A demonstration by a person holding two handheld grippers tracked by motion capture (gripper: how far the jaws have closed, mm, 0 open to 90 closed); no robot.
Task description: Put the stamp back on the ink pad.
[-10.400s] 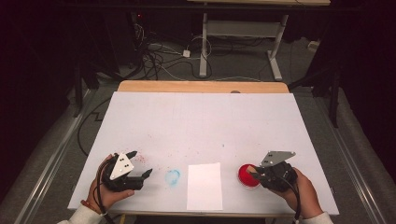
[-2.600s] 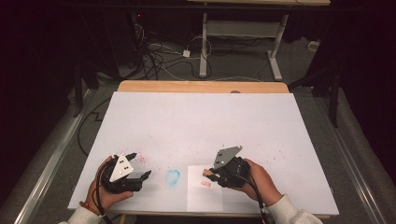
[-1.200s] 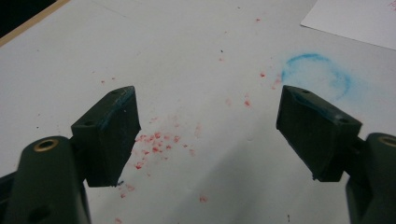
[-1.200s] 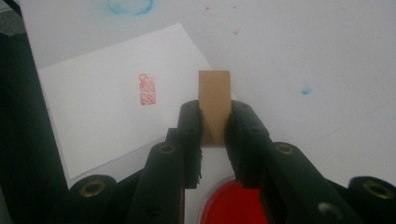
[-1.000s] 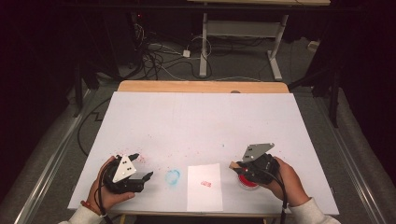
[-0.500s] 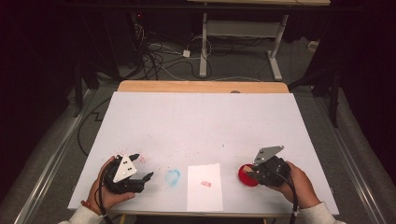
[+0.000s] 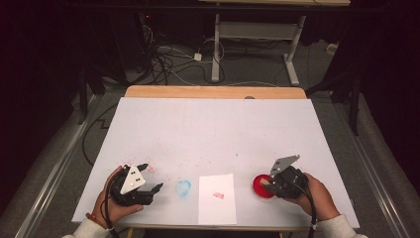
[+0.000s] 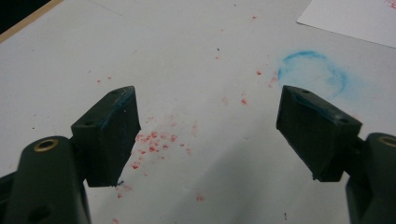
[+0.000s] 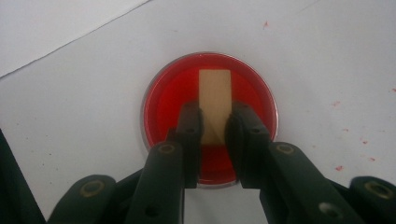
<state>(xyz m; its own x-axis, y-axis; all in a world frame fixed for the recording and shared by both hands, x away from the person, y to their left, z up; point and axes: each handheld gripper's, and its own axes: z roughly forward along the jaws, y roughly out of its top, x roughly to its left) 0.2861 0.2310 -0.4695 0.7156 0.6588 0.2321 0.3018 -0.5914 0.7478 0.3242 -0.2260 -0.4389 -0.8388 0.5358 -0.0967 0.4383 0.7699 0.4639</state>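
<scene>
Right gripper (image 9: 215,123) is my first item: from its own camera I see both black jaws clamped on a small tan wooden block (image 9: 215,100), which stands over a round red dish (image 9: 161,105) of red liquid. I cannot tell whether the block's far end touches the liquid or sits just above it. In the high view the same gripper (image 7: 270,186) sits at the near right of the table (image 7: 218,129), held in the right hand (image 7: 317,196), with its tips over the red dish (image 7: 258,187).

Left gripper (image 8: 205,135), by its own camera, has its jaws spread wide with nothing between them; traces of blue show on the inner pads (image 8: 114,126). Beneath it I note scattered red specks (image 8: 154,140) on the white surface, and a smudged blue ring (image 8: 313,74) just ahead to the right. In the high view the left gripper (image 7: 151,181) rests at the near left of the table, gripped by the left hand (image 7: 111,201), with the blue ring (image 7: 183,188) just beside its tips.

Between the blue ring and the red dish lies a white sheet of paper (image 7: 216,208), flat and near the table's front edge, carrying a small red mark (image 7: 218,195) around its middle. Sheet and dish are near each other but apart
</scene>
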